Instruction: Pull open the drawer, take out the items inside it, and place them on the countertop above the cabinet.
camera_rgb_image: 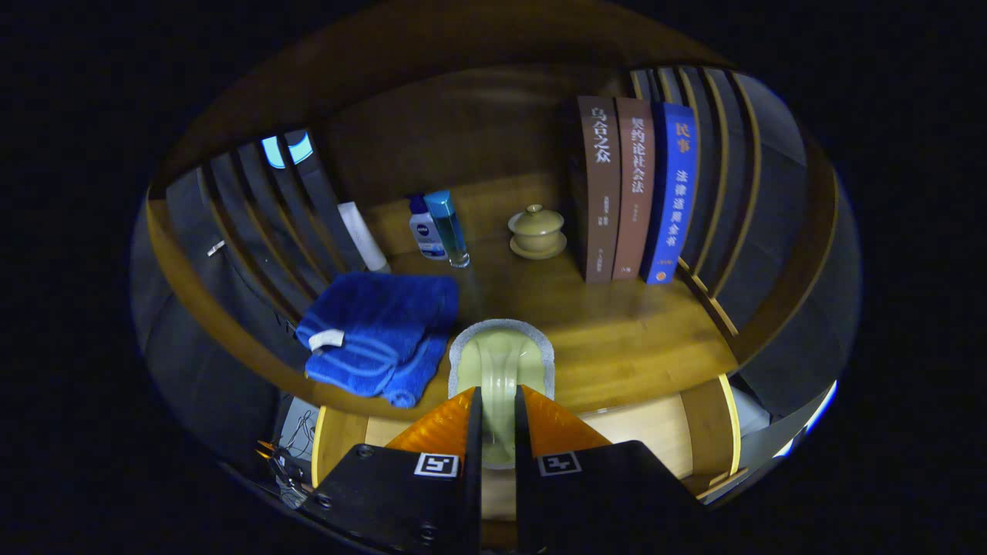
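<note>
My gripper [497, 395] is shut on a pale green pad with a grey rim [501, 356]; both fingers press its near end. The pad's far end reaches over the front edge of the wooden countertop [632, 339]. I cannot tell whether it touches the wood. A folded blue towel [378, 331] lies on the countertop just left of the pad. Below the countertop's edge, on both sides of the fingers, the light wood inside of the open drawer [655, 432] shows.
Farther back on the countertop stand a white-and-blue bottle [423, 231], a clear blue bottle [449, 227], a white tube [362, 235], a lidded tea bowl on a saucer [537, 231] and three upright books [636, 193]. Slatted side walls close in left and right.
</note>
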The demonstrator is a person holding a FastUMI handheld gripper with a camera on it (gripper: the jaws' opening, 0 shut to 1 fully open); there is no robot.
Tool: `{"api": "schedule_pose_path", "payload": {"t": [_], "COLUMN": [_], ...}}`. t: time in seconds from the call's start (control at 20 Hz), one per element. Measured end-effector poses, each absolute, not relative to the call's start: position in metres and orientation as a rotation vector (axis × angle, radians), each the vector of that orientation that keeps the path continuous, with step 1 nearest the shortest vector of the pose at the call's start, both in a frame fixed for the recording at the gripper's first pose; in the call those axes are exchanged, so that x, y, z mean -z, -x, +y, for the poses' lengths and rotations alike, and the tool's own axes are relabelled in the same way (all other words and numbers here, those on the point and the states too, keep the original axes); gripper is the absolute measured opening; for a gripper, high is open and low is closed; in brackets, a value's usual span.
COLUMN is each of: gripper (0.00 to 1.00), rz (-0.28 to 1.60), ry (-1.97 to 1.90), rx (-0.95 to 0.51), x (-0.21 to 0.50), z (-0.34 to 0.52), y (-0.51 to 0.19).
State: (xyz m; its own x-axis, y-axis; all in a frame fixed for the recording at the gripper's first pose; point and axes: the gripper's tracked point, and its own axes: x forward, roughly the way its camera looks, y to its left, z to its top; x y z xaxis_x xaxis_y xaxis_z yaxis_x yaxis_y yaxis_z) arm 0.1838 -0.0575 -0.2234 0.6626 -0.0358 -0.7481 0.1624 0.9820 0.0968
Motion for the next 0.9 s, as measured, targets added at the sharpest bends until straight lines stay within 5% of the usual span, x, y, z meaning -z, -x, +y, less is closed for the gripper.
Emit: {"api": "schedule_pose_path", "payload": {"t": [0.65,0.75,0.8,0.85,0.9], "gripper": [0.25,0.32,0.48,0.5,0.64], "rz": [0.95,0.936,0.929,0.925,0.927], "ry": [-0.114,-0.118,-0.113,-0.107,-0.105], "rx": [0.09,0.1,0.106,0.105,0.104], "x": [0.267,0.267,0.265,0.264,0.264], "z": [-0.054,-0.057,-0.059,-0.059,-0.06], "y": [-0.265,-0.27,-0.271,-0.272,-0.272]}}
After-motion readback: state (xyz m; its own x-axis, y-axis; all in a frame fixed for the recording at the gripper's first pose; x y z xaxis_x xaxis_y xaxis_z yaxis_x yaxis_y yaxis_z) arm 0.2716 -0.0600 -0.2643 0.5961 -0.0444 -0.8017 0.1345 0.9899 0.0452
